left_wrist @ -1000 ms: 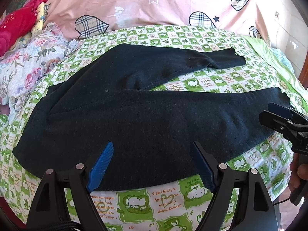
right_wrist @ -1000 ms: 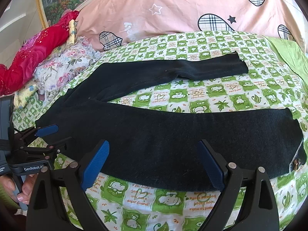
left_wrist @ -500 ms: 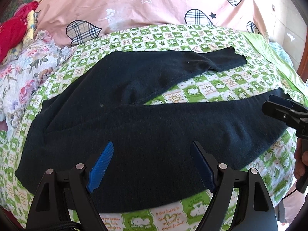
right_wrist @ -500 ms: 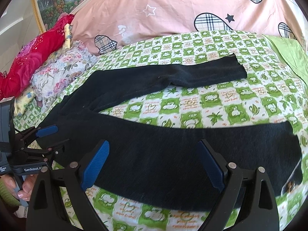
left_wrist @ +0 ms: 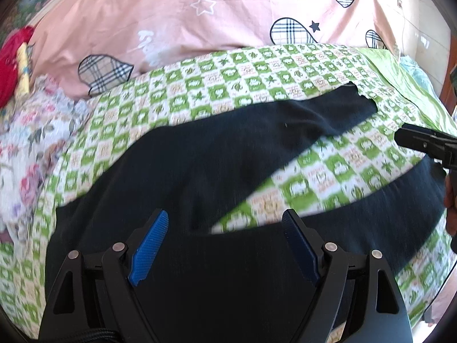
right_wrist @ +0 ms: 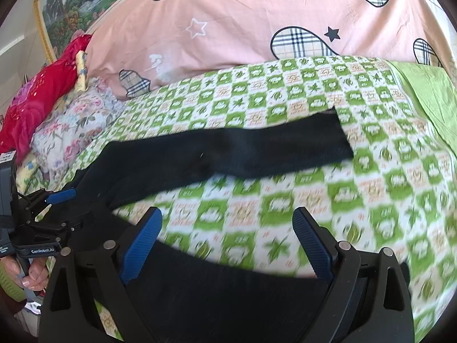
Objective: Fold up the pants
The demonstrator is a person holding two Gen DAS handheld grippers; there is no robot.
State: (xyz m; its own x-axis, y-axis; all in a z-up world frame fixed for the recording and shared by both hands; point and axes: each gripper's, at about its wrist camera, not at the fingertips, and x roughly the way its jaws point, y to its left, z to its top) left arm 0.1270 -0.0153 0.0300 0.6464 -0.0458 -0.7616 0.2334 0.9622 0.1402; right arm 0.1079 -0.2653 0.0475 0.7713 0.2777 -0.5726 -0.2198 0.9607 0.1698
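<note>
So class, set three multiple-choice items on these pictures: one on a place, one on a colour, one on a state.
1. Where do the pants lie?
A. on the green checked sheet
B. on the pink quilt
C. on a chair

2. What colour are the finger pads?
A. red
B. blue
C. yellow

3. How is the left gripper?
A. shut on the pants
B. shut, empty
C. open

Answers:
1 A, both legs are spread over the checks.
2 B, every pad in view is blue.
3 C, its jaws stand wide apart above the cloth.
</note>
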